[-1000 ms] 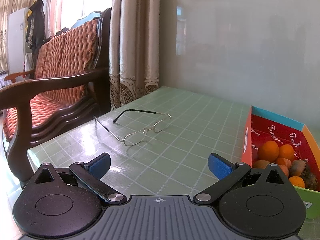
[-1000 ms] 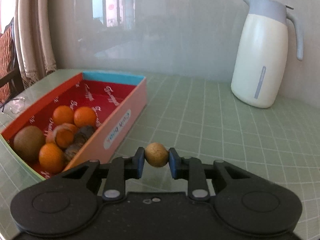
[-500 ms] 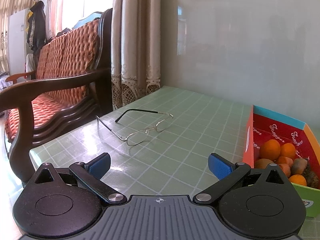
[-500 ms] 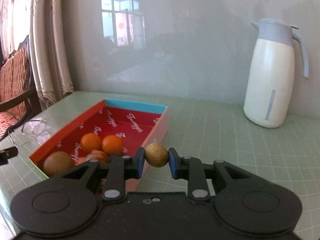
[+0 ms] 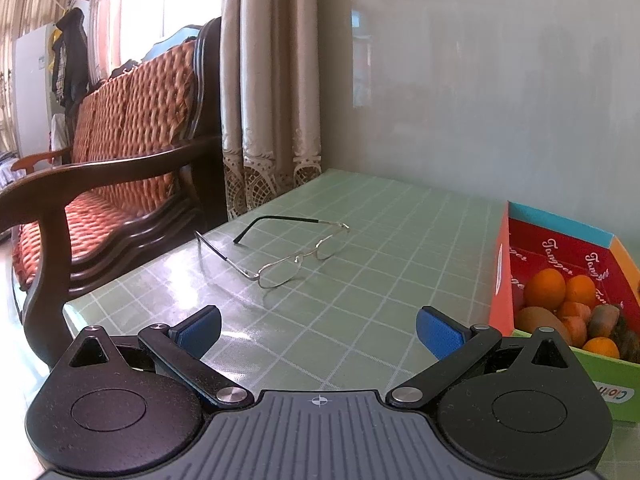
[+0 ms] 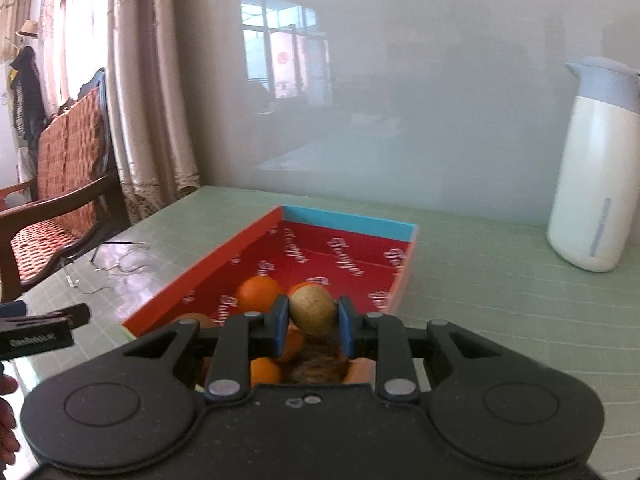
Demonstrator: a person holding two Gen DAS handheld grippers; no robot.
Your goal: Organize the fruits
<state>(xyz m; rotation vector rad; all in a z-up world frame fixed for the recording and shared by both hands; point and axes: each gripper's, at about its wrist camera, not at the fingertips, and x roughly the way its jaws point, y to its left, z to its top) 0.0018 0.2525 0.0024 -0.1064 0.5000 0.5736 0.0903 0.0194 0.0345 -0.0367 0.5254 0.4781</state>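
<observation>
The green checked bench (image 5: 360,280) carries a red box (image 6: 224,268) with a blue far wall, and oranges (image 6: 258,294) lie in its near end. A white jug (image 6: 592,172) stands well apart on the right. Glasses (image 5: 288,256) lie left of the box (arms unfolded). The right hand-held gripper (image 6: 312,322) holds a small tan fruit (image 6: 313,315) above the box. The left hand-held gripper (image 5: 318,328) is spread wide, holding nothing.
</observation>
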